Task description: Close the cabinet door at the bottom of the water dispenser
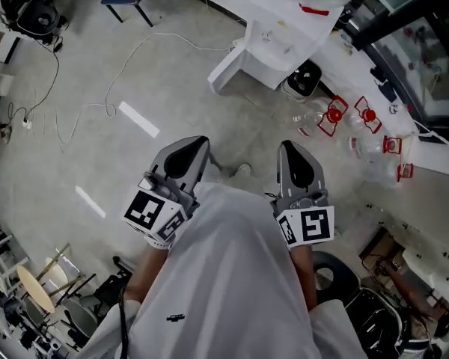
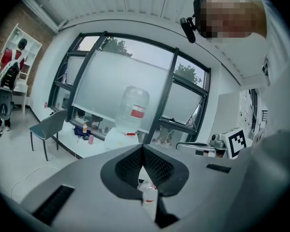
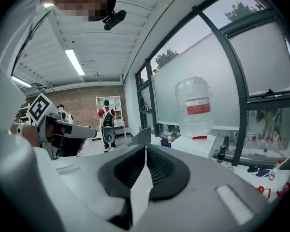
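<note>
Below our head camera, the left gripper point(image 1: 200, 143) and the right gripper point(image 1: 287, 146) are clenched on nothing, both aimed over open floor point(image 1: 172, 73) at the water dispenser point(image 1: 273, 47). Its cabinet door point(image 1: 226, 73) stands out from the base toward the picture's left; from above we cannot tell its long axis. 1 black object point(image 1: 305, 79) and clear jugs point(image 1: 333, 117) lie beside the base.

From the left gripper view, the jaws are pressed together and hide the door; 1 chair point(image 2: 48, 127) stands left.

From the right gripper view, the jaws are closed and empty, below the big bottle point(image 3: 195, 105).
</note>
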Demonstrator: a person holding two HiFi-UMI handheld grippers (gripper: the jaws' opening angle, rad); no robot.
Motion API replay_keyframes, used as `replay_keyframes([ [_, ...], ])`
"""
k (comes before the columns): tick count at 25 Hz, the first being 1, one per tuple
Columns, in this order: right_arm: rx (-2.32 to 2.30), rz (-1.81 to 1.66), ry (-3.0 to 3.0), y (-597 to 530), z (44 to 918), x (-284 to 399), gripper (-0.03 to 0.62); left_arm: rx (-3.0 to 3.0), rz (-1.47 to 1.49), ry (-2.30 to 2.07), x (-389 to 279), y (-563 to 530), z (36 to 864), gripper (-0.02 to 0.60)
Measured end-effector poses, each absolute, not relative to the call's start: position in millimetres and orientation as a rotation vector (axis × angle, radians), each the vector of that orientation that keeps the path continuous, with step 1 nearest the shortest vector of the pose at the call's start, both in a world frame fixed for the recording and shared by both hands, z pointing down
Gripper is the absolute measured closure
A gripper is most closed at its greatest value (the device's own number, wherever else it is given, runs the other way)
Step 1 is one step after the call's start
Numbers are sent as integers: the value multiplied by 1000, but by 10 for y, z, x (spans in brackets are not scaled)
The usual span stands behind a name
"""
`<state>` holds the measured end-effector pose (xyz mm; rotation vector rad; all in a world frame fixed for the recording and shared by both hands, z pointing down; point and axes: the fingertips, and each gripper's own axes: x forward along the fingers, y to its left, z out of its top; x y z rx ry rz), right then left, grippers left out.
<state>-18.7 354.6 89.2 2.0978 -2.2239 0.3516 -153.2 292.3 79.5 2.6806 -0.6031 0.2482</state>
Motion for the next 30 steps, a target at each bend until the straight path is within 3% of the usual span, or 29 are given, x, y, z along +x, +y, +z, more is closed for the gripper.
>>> replay_keyframes([
  [19,2137,349,-2152,2871,913,-843,583,2660,185,-577,-2362,2151,877,575],
  [30,2031,380,-2247,2073,1034,-329,583,2630,247,-662,-1893,1569,1018,577],
])
